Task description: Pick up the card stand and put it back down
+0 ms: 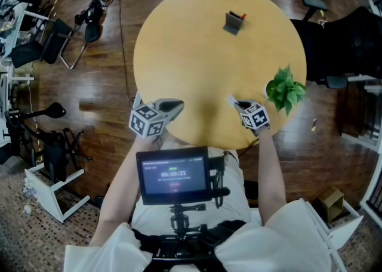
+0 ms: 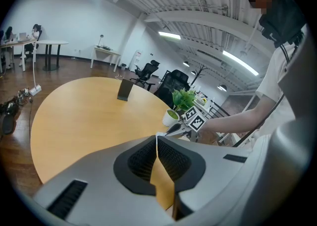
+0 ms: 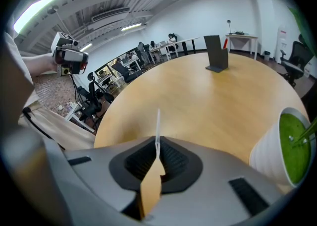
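Left gripper (image 2: 157, 140) fingers pressed together, nothing pinched; same on right gripper (image 3: 158, 143). Both over near edge of round pale-wood worktop (image 1: 191, 56). Small dark grey upright card stand (image 1: 233, 22) near worktop's far edge, well apart from both, untouched. Pick-up and put-down apparently both left to do. Count: two grippers, one card stand, one white-potted green plant (image 1: 285, 89) at worktop's right edge.

The card stand (image 1: 234, 22) sits far across the round table (image 1: 179, 56).
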A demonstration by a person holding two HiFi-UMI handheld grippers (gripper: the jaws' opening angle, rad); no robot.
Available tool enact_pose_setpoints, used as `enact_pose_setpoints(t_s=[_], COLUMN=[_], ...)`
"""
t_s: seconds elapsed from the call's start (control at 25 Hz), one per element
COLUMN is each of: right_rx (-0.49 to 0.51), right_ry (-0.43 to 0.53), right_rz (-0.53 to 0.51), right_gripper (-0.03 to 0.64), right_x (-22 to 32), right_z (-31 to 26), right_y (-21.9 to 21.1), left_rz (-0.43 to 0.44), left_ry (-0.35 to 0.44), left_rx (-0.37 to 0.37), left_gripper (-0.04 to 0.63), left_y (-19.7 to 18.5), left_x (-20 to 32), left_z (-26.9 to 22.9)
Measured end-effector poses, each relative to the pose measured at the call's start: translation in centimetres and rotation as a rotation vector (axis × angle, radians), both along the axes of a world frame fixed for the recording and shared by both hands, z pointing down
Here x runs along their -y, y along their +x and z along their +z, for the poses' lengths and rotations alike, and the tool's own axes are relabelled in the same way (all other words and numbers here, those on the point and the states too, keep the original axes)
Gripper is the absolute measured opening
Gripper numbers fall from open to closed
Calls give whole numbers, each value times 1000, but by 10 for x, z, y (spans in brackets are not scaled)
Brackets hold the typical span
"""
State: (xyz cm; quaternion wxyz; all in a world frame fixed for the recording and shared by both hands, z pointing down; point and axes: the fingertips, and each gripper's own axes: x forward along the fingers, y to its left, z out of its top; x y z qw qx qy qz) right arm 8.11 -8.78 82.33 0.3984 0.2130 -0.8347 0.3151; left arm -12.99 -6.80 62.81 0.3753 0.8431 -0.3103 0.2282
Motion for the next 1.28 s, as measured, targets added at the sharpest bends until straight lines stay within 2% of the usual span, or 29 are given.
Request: enact_pose_setpoints(t_s=[0.56, 0.8, 1.08, 1.28], right_rx=[-18, -44, -79, -64], right_ry=[18, 61, 84, 103], right_rz=[0, 30, 39, 81], right_gripper=[35, 52, 147, 181], right_x=[1, 6, 6, 10], right_z=[6, 9, 10, 5], right_y=[1, 6, 8, 9], left_rz=[-7, -8, -6, -5], left_ry=[-3, -1, 1, 4], left_rx=[3, -1, -4, -4], left_gripper=[9, 9, 9, 9], left_y=[-1, 3, 5, 6], left_x=[-5, -5, -7, -7], left_z=[0, 2, 1, 0])
